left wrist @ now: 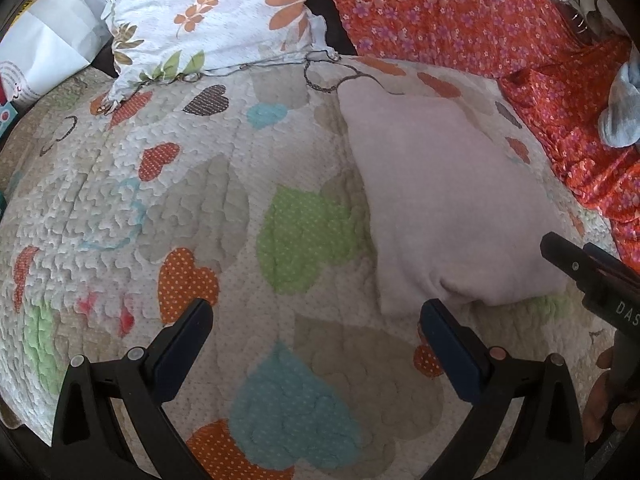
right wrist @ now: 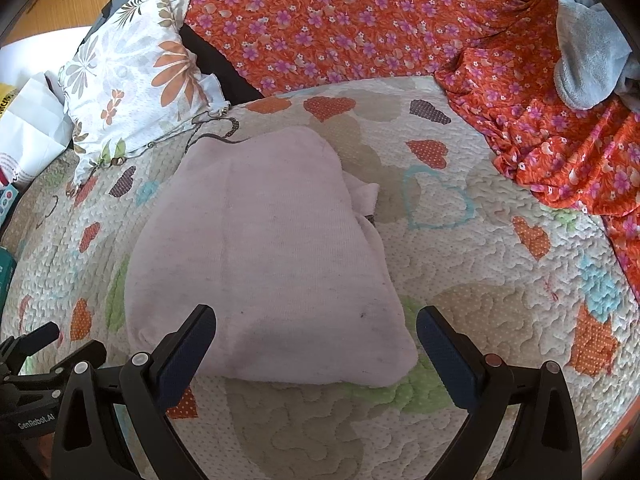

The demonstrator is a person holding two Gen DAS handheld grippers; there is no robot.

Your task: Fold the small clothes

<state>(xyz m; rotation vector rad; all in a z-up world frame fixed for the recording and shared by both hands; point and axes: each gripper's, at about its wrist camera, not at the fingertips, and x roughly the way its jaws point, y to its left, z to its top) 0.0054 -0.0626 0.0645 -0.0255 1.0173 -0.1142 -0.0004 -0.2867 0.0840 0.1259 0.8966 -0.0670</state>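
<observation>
A pale pink garment (right wrist: 264, 256) lies folded flat on the heart-patterned quilt (right wrist: 500, 320). In the left wrist view it (left wrist: 448, 204) sits to the right of my left gripper. My left gripper (left wrist: 316, 320) is open and empty above the quilt (left wrist: 200, 200), left of the garment's near edge. My right gripper (right wrist: 316, 324) is open and empty, its jaws standing wide on either side of the garment's near edge. The right gripper's body also shows at the right edge of the left wrist view (left wrist: 592, 276).
A floral pillow (right wrist: 132, 76) lies at the back left. An orange flowered cloth (right wrist: 360, 20) covers the back and right side. A grey-blue fleece item (right wrist: 592, 60) lies on it at the far right. White paper bags (right wrist: 28, 128) stand at the left.
</observation>
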